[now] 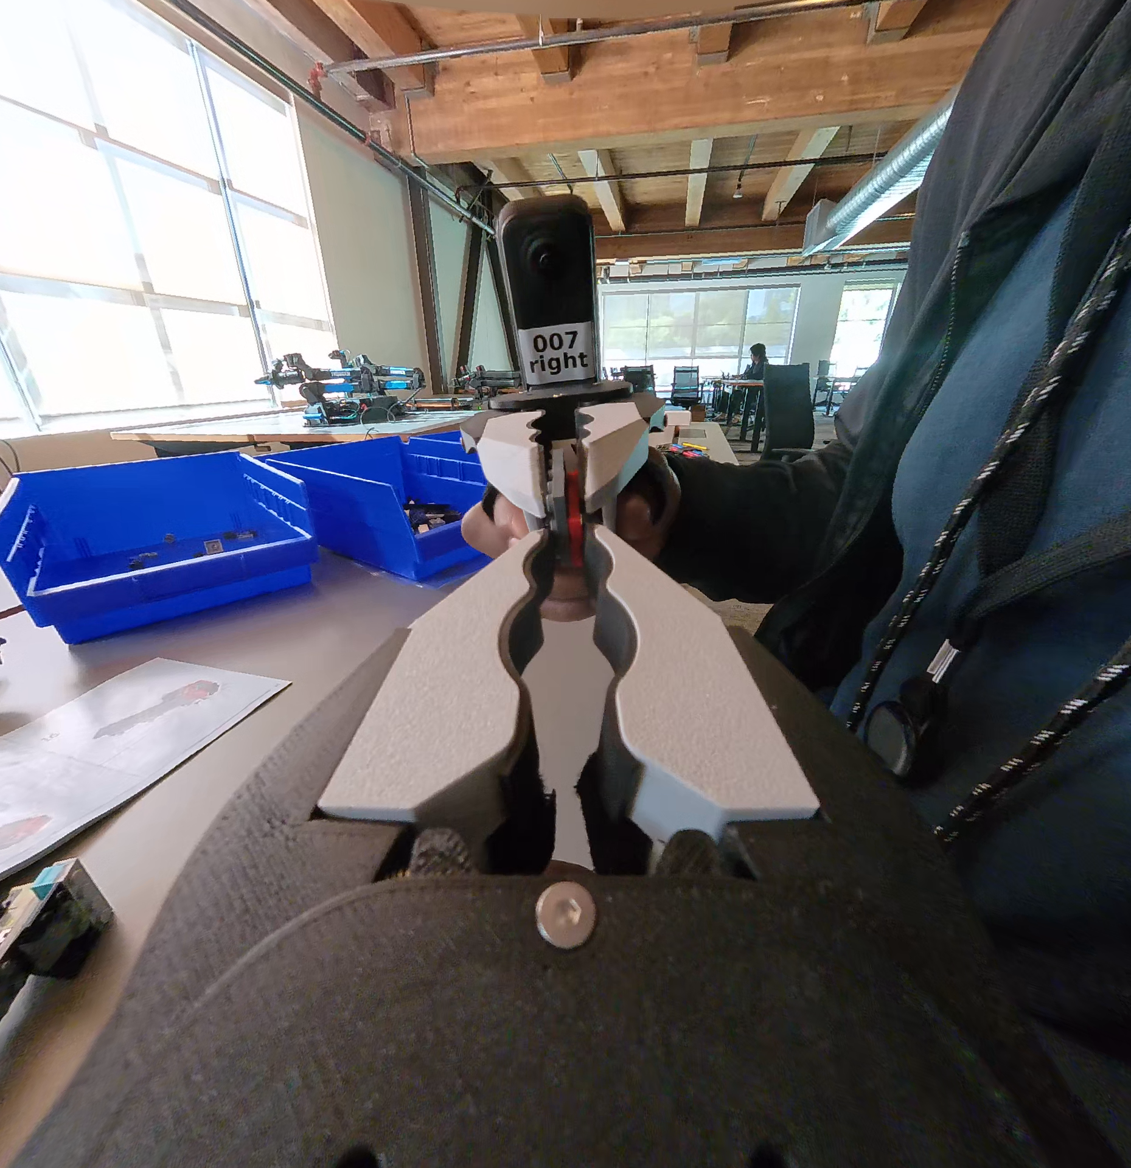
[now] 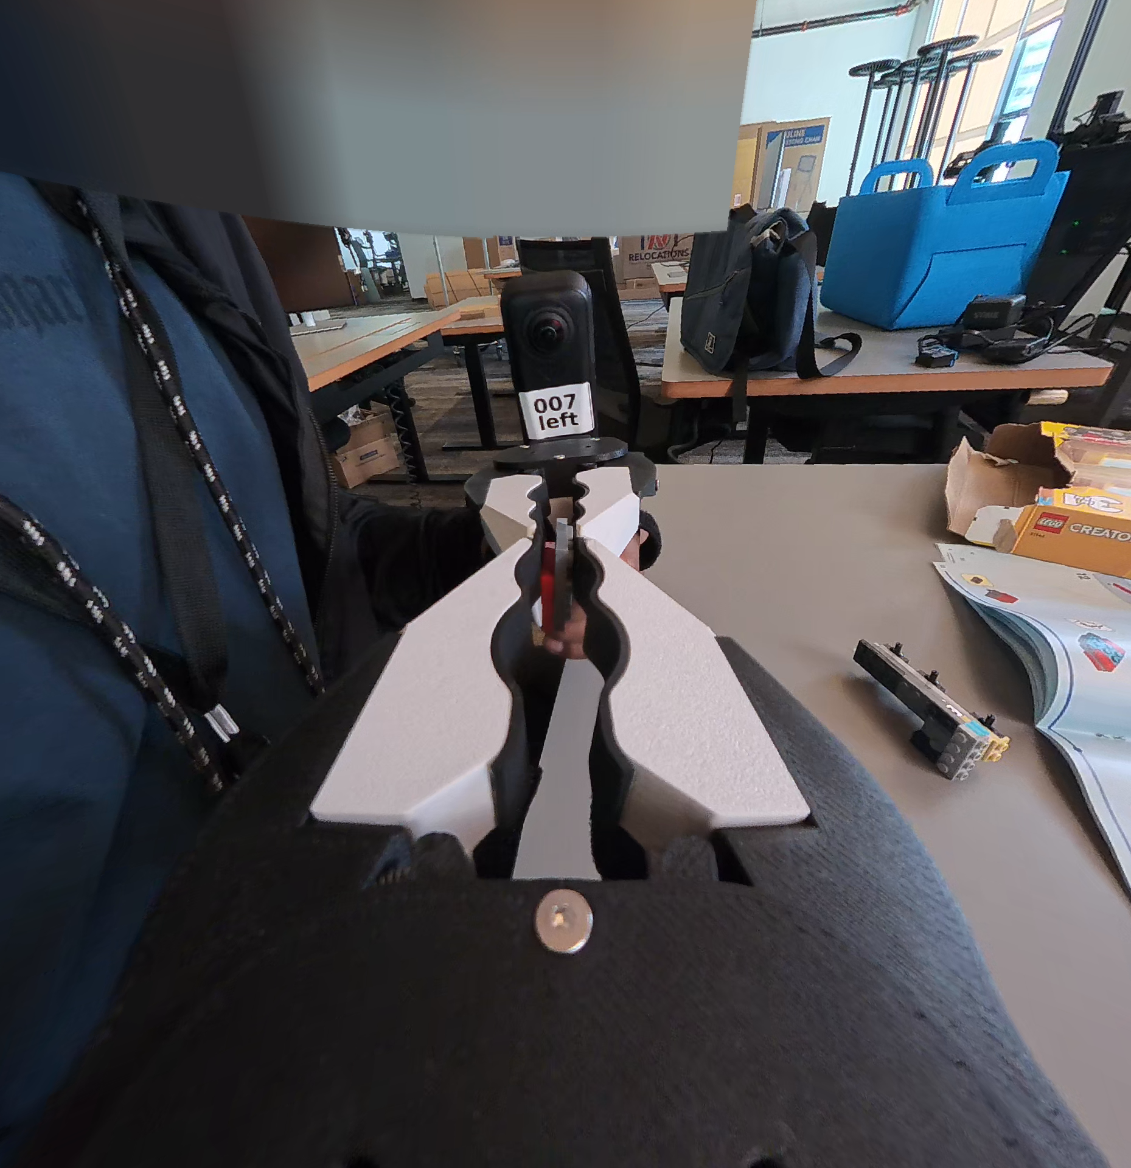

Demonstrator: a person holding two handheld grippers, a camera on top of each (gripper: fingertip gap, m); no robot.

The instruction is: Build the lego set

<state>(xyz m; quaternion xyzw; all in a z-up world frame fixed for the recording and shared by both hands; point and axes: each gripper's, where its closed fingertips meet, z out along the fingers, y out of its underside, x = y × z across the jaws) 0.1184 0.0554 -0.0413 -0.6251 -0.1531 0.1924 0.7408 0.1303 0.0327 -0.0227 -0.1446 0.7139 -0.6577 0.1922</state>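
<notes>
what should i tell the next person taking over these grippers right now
Left gripper: held up off the table, tip to tip with the right one, fingers closed on the edge of a small red and grey brick piece.
Right gripper: closed on the same piece from the other side.
On the table: a long black half-built model, the open instruction booklet, the torn box, and two blue bins with a few loose parts.
Done: black model partly built, red and grey bricks joined or being pressed together.
Left: finish that press, fit it on the model, keep following the booklet.
</notes>
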